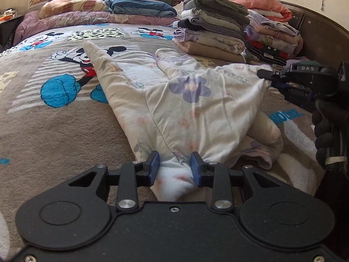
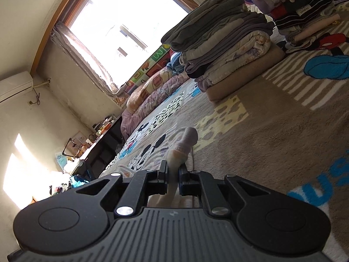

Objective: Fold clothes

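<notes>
Left wrist: cartoon blanket (image 1: 54,118) covers bed; folded stacks (image 1: 213,35) near headboard.

Left claw (image 1: 174,168) and right claw (image 1: 265,74) pinch floral garment (image 1: 187,100).

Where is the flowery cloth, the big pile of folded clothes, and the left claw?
flowery cloth (image 1: 192,100), left wrist view, on its purple flower print.
pile of folded clothes (image 1: 212,28), left wrist view, on the stack's middle layers.
left claw (image 1: 175,169), left wrist view, midway between the blue fingertips.
</notes>
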Demonstrator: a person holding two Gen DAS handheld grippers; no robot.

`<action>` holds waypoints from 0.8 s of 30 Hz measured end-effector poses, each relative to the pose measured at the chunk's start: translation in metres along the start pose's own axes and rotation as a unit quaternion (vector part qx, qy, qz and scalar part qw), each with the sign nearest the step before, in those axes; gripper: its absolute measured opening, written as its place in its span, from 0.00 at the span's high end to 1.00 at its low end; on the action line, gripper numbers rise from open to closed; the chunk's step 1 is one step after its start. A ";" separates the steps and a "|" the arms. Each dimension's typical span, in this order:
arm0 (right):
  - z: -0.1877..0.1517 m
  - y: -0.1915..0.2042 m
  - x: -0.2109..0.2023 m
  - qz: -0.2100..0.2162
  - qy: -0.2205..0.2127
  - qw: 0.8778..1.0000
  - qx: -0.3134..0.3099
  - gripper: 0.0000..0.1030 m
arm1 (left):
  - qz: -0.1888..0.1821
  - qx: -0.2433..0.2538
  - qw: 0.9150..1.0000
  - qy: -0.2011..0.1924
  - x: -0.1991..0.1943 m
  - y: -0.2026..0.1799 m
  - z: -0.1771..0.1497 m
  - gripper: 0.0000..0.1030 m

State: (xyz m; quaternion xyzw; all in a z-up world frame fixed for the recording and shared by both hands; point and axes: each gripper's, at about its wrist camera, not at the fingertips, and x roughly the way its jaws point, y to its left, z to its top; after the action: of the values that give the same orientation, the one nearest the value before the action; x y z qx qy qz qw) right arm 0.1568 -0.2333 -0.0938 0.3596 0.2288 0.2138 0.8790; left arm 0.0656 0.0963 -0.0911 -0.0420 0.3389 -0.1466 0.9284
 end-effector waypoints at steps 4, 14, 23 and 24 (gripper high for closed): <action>-0.015 -0.028 0.001 0.008 0.011 0.999 0.033 0.89 | -0.028 -0.037 0.999 -0.002 -0.007 0.015 -0.001 0.71; -0.030 -0.049 -0.003 0.059 0.005 0.995 0.074 0.89 | 0.050 -0.134 0.986 -0.090 -0.021 0.058 0.028 0.70; -0.028 -0.057 0.000 0.089 0.003 0.991 0.098 0.89 | 0.128 -0.154 0.975 -0.096 0.038 0.106 0.081 0.70; -0.028 -0.059 0.000 0.094 0.001 0.990 0.101 0.89 | 0.132 -0.150 0.976 -0.090 0.049 0.113 0.091 0.70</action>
State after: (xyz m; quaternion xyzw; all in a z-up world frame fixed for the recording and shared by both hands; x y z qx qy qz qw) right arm 0.1533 -0.2569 -0.1547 0.4665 0.2151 0.2718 0.8138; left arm 0.1871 0.1872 -0.0717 -0.1491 0.2745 0.0340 0.9494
